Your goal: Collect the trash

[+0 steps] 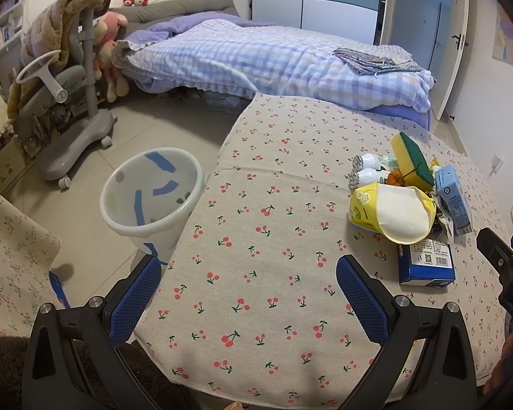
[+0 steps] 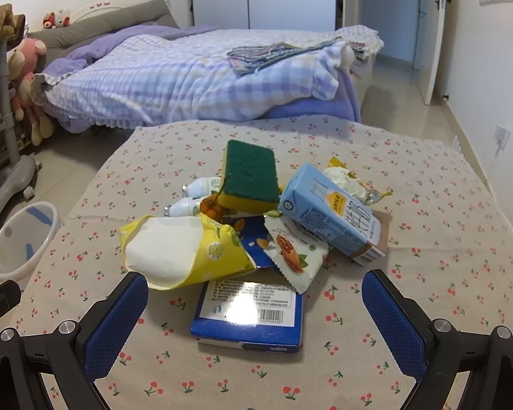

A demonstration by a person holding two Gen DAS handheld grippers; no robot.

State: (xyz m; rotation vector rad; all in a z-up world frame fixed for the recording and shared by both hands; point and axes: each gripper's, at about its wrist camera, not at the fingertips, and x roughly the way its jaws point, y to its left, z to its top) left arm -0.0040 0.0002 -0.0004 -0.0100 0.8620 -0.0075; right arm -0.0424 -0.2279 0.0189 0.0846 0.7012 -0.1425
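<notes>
Blue-padded L tongs [image 1: 248,285] & R tongs [image 2: 254,302] level over tablecloth [image 1: 256,205], both wide open, empty.

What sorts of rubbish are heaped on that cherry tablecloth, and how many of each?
Small white bottles: 2
Sponge: 1
Light blue drink carton: 1
Dark blue box: 1
Yellow tissue pack: 1
Nut snack wrapper: 1
Orange fruit piece: 1
Crumpled wrapper behind the carton: 1
Total: 9
</notes>
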